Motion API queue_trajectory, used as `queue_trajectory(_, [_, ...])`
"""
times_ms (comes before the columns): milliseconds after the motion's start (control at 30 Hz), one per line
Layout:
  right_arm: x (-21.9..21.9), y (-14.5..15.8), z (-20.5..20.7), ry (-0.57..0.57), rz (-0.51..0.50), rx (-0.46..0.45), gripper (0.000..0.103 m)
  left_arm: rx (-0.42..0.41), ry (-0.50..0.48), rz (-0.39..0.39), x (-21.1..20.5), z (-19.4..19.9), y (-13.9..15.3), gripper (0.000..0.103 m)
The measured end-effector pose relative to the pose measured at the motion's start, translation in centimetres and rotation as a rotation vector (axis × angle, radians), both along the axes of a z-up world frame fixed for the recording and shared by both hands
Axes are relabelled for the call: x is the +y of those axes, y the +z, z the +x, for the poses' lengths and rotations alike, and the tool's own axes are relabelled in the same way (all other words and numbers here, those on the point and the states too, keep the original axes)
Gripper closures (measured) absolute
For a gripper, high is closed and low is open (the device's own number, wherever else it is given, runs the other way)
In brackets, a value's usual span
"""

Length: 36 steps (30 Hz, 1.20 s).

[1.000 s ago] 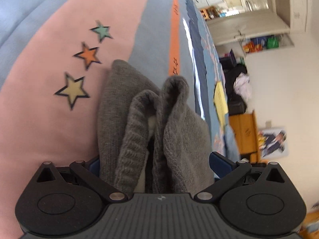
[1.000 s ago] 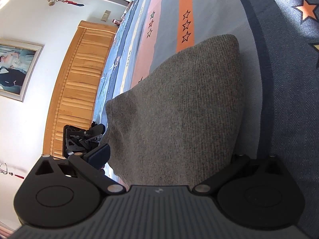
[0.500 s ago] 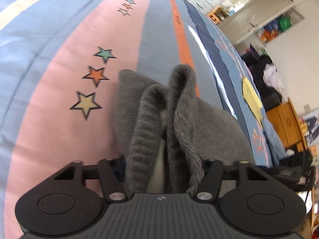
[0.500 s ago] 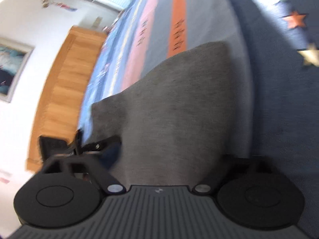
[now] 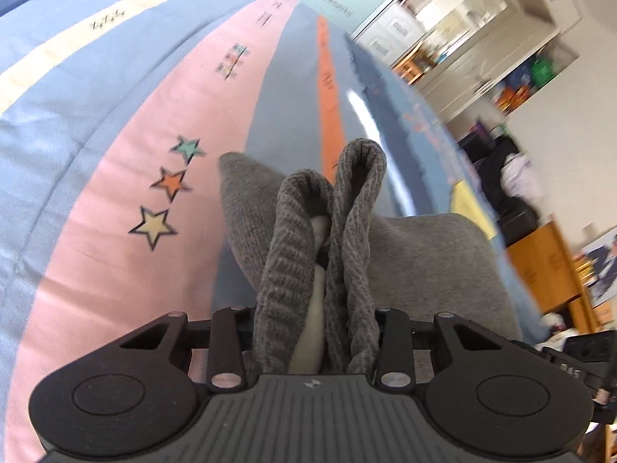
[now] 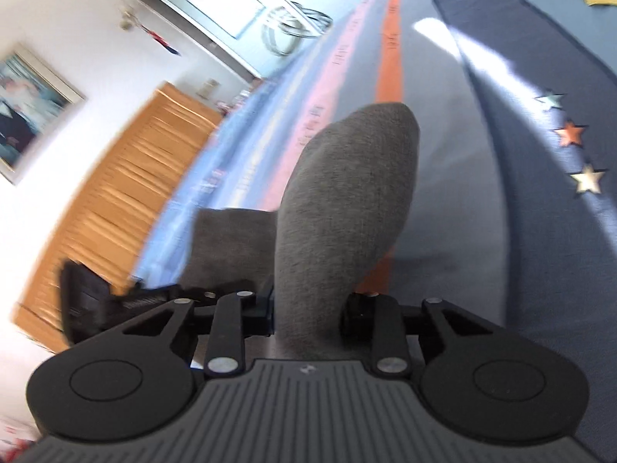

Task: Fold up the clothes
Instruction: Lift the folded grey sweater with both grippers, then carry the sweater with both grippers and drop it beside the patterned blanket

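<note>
Mid-fold by the look: grey knit garment (image 5: pixel 347 231) bunched in ribbed folds and pinched tight in left gripper (image 5: pixel 314 320), right gripper (image 6: pixel 308 312) clamped on another part of it, cloth held up over striped bedspread (image 5: pixel 115 154), laying flat left to do

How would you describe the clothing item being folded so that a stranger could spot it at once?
Find the striped bedspread with small stars. Above it both grippers pinch a grey knit garment. It alone is plain grey, bunched in ribbed folds with a pale lining.
</note>
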State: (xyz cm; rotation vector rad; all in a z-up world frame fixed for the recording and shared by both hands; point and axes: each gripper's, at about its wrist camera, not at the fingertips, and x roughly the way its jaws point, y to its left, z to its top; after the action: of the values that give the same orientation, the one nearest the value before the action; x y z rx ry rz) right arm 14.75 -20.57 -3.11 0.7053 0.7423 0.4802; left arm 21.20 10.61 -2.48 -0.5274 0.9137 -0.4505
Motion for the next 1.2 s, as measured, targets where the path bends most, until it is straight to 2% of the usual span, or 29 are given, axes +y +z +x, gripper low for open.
queue_trajectory(267, [0.0,0.5,-3.0,0.006,0.108,0.011,0.072,0.008,-0.011,-0.051,1.1,-4.0,1.4,0.065])
queue_trajectory(467, [-2.2,0.6,-7.9,-0.019,0.168,0.032,0.072,0.047,-0.066,-0.103,-1.1,-7.4,0.9,0.064])
queue_trajectory(633, [-5.6,0.7,-13.0,-0.063,0.193,0.054,0.072,0.075,-0.156,-0.113,-6.1,-10.2,0.4,0.064])
queue_trajectory(900, [-14.1,0.9,-21.8,-0.167,0.232,0.057,0.072,0.110,-0.266,-0.143,-15.9,-13.1,-0.6,0.064])
queue_trajectory(1067, [-18.6,1.0,-23.4,-0.212,0.236,0.056,0.072,0.132,-0.287,-0.153,-21.6,-13.3,-1.0,0.064])
queue_trajectory(1200, [-22.2,2.1,-22.0,-0.234,0.223,0.025,0.072,0.115,-0.283,-0.164,-26.4,-11.7,0.0,0.064])
